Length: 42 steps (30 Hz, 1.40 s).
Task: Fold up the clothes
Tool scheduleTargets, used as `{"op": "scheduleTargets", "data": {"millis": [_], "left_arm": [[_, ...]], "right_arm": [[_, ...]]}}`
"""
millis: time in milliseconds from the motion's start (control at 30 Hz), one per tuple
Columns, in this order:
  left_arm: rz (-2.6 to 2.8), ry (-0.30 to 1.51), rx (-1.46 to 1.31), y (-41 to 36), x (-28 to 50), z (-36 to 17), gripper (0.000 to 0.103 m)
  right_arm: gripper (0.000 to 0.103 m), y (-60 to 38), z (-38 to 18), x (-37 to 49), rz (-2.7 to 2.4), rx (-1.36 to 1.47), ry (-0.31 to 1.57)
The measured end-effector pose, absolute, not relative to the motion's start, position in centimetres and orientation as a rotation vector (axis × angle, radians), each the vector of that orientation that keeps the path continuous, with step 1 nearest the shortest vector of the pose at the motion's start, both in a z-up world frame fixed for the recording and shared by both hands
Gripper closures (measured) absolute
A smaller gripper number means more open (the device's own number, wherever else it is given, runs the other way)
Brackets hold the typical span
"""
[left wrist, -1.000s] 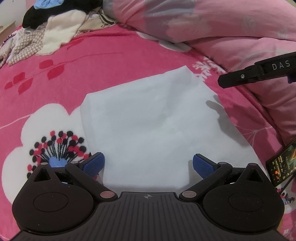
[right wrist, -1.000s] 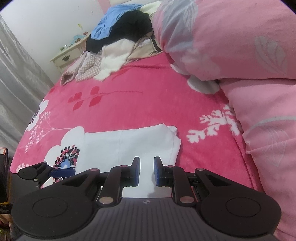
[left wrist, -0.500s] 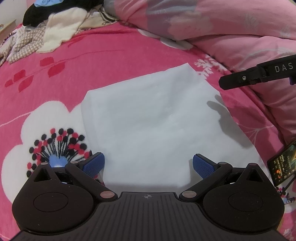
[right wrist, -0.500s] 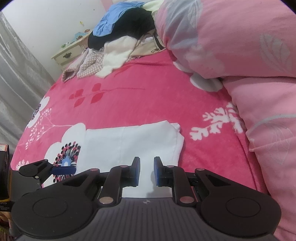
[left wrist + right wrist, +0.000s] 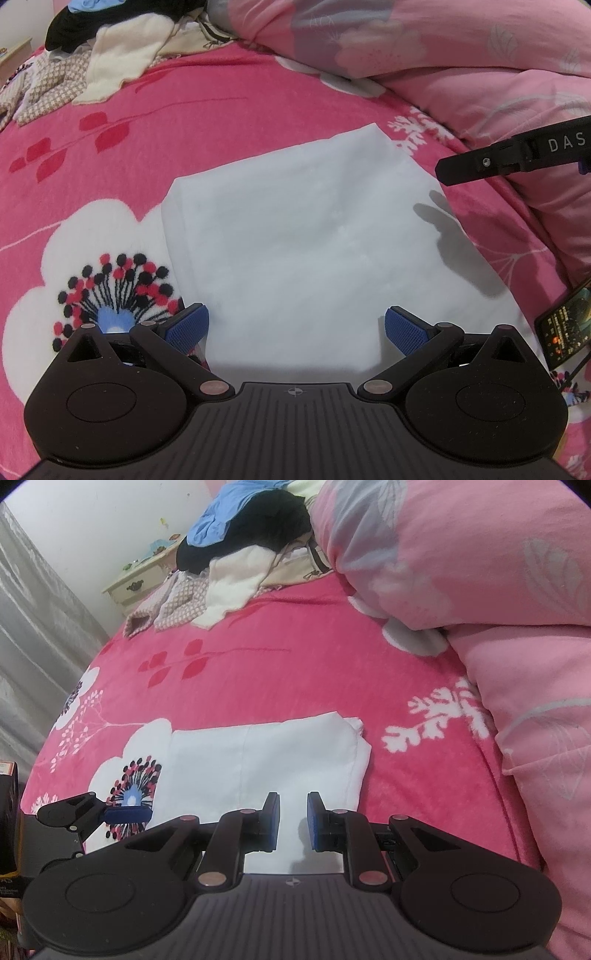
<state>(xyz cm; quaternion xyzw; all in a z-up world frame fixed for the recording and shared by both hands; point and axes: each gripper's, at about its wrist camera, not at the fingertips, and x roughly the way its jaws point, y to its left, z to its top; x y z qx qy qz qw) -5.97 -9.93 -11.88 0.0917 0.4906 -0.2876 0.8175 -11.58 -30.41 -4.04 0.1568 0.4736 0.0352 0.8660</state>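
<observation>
Two grippers over folded white garment [image 5: 295,236] at bed [image 5: 229,122] centre: left gripper [image 5: 293,328] spread wide, right gripper [image 5: 292,821] narrowly parted, both empty; soft, light, limp, best pinched at six-o'clock edge.

Your left wrist camera looks steeply down, close over the folded white garment [image 5: 295,236] on the bed [image 5: 221,122]. Your right wrist camera sits near its right end, facing across the bed toward the clothes pile [image 5: 243,554]. Both views share garment, pile and pink quilt [image 5: 461,554].
</observation>
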Motion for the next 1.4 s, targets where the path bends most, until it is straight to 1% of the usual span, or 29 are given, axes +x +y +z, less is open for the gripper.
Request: {"op": "scheduleTargets", "data": {"millis": [1400], "left_arm": [[-0.605,1.057,0.188,-9.5,-5.8,-11.83,0.0]], "right_arm": [[0.085,-30.27,-4.45,-11.85,0.076,0.328,1.009]]}}
